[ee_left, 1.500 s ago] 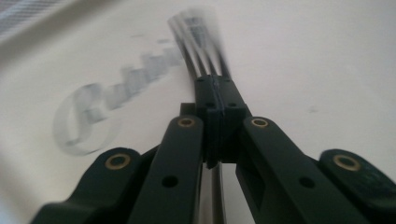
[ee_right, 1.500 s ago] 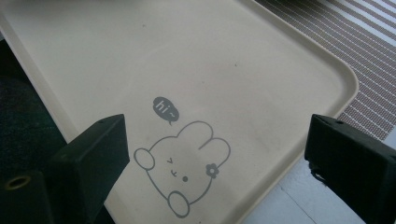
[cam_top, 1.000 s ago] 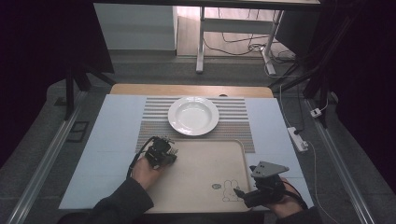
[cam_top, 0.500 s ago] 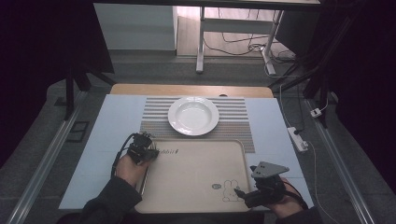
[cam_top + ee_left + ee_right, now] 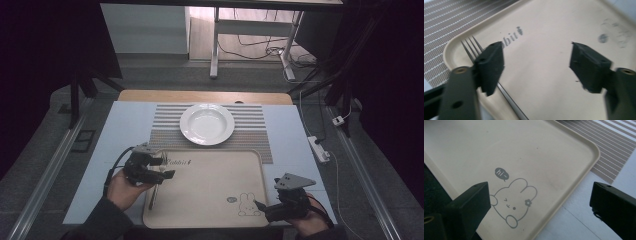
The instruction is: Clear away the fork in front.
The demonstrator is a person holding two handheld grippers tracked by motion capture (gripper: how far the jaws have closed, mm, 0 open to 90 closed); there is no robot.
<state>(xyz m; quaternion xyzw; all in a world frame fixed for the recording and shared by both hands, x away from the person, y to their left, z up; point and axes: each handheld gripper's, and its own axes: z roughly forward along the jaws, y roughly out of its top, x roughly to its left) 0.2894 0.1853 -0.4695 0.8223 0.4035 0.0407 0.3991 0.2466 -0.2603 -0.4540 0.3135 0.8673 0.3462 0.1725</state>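
Below my left gripper (image 5: 536, 65) lies the beige tray (image 5: 210, 210), and the one thing in it is a metal fork (image 5: 471, 48): its tines sit just beyond my left-hand jaw, near the tray's rounded corner, and its slim handle runs back under that jaw along the rim. These jaws have just been opening and now stand wide apart, with nothing between them but bare tray floor; the fork rests free. Ahead of them, past the tray's far rim, a white round plate (image 5: 207, 123) sits empty on a striped woven placemat (image 5: 250, 137), well apart from both grippers. My right gripper (image 5: 541, 207) hangs over the tray's near corner on the other side, jaws spread wide and holding nothing, a printed rabbit (image 5: 512, 202) with a small "hi" bubble showing between them on the tray floor. Nothing stands between either pair of jaws and the fork. Smooth and matte with a raised lip, the tray rests on a pale blue tabletop (image 5: 115, 135); the placemat shows a fine mesh weave.
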